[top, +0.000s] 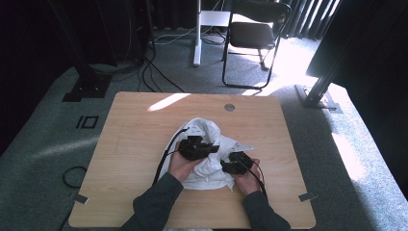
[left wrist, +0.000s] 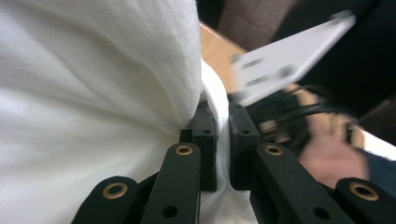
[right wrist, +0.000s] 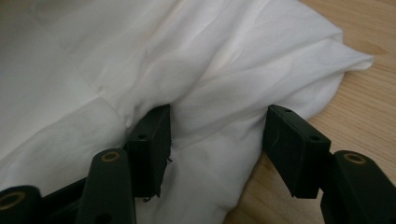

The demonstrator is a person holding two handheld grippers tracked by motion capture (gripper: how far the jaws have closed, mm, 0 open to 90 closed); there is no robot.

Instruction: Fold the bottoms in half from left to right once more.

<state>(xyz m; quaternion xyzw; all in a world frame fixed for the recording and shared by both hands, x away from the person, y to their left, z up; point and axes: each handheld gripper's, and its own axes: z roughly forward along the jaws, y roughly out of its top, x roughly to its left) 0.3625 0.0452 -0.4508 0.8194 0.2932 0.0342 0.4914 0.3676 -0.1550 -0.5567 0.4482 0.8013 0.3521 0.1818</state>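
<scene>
Currently you are working a crumpled white cloth (top: 207,159) bunched near the middle of the wooden desk (top: 130,144), toward your side of it. Your left tongs (top: 199,147) are sitting on top of the heap. In the left gripper view your left tongs (left wrist: 223,135) are pinching a fold of the cloth (left wrist: 93,93) between nearly closed jaws, the fabric fanning upward and to the left from the pinch. Your right tongs (top: 235,162) are resting at the right edge of the heap, just beside the left pair. In the right gripper view your right tongs (right wrist: 217,140) are standing wide apart with the cloth (right wrist: 163,60) lying between and beyond the jaws; the near jaw is pressing into the fabric, the far jaw is sitting at the cloth's edge over bare desk (right wrist: 369,28). Your hands are wrapping each tool from below, dark sleeves entering from the bottom of the high view. A grey plate (left wrist: 289,58) on the right tool is showing blurred in the left gripper view. Beyond the desk, a folding chair (top: 255,33) is standing on the carpet.
</scene>
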